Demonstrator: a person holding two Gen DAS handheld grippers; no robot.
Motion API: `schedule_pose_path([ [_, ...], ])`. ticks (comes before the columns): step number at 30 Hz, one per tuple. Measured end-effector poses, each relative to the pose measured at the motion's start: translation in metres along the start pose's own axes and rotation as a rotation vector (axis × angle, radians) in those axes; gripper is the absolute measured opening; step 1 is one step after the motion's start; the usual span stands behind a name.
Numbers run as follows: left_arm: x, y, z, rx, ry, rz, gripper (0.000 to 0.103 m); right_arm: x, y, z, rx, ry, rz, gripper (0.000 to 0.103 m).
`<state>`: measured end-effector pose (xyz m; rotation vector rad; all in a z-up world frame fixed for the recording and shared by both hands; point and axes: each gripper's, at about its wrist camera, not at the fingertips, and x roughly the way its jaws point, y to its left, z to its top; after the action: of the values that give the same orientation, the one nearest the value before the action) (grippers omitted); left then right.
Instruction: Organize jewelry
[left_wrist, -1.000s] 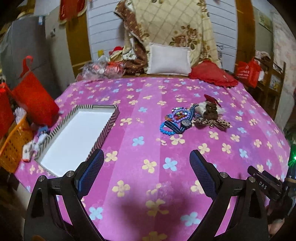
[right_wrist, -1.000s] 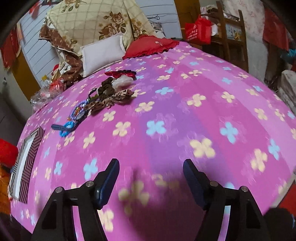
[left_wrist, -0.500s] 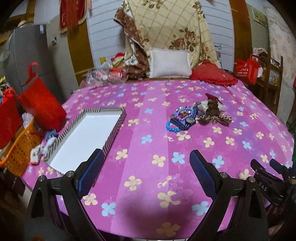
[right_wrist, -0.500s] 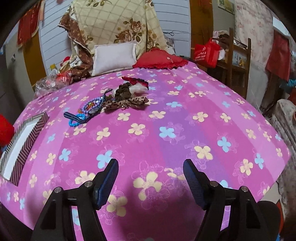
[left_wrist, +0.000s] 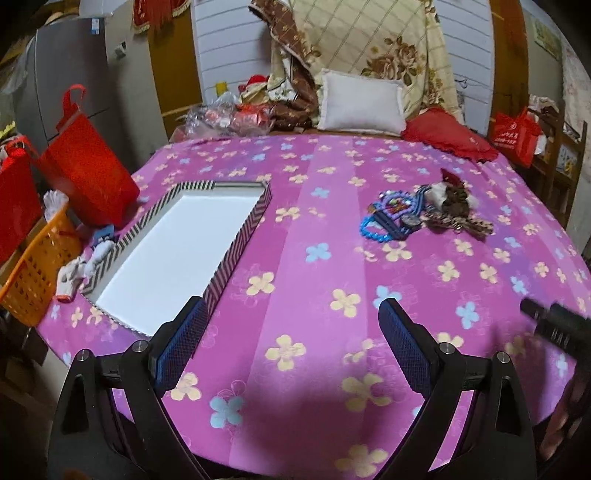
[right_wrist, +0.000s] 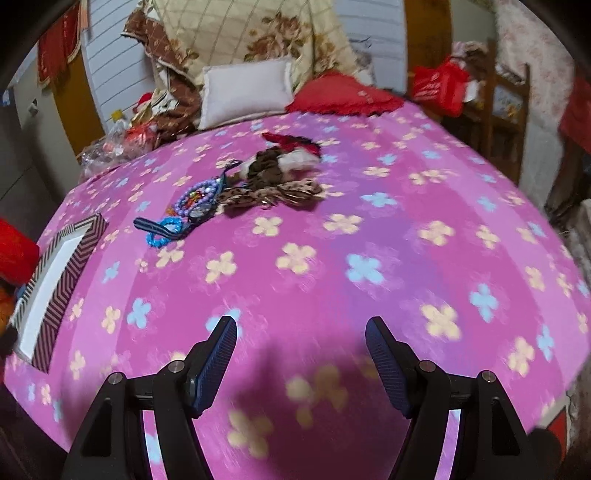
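Both claws hover above a bed covered in a pink flowered sheet (left_wrist: 295, 229). The left claw (left_wrist: 291, 347) is spread wide with nothing between its two blue pads, and so is the right claw (right_wrist: 301, 363). One pile of jewelry (left_wrist: 421, 218) lies on the sheet, well ahead of both: one blue bead bracelet (right_wrist: 162, 236), one purple bead bracelet (right_wrist: 195, 197), one watch on a dark striped strap (right_wrist: 201, 212), and one leopard-print bow (right_wrist: 273, 194). One white-bottomed box (left_wrist: 177, 251) with a striped rim sits apart, to the left. Two pillows, one white (left_wrist: 360, 105) and one red (left_wrist: 448, 138), rest at the head.
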<state>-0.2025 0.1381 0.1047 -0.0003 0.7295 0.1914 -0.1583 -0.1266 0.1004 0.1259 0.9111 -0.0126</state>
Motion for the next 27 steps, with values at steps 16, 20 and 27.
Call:
schedule_pose_path([
  [16, 0.06, 0.007, -0.027, 0.016, 0.059, -0.078, 0.094, 0.142, 0.028, 0.181, 0.081, 0.109, 0.006, 0.07],
  [20, 0.068, 0.014, -0.03, 0.003, 0.078, -0.093, 0.094, 0.183, 0.033, 0.196, 0.103, 0.177, -0.05, 0.041],
  [27, 0.07, 0.014, -0.031, -0.003, 0.064, -0.099, 0.094, 0.193, 0.03, 0.166, 0.07, 0.3, 0.005, 0.031],
])
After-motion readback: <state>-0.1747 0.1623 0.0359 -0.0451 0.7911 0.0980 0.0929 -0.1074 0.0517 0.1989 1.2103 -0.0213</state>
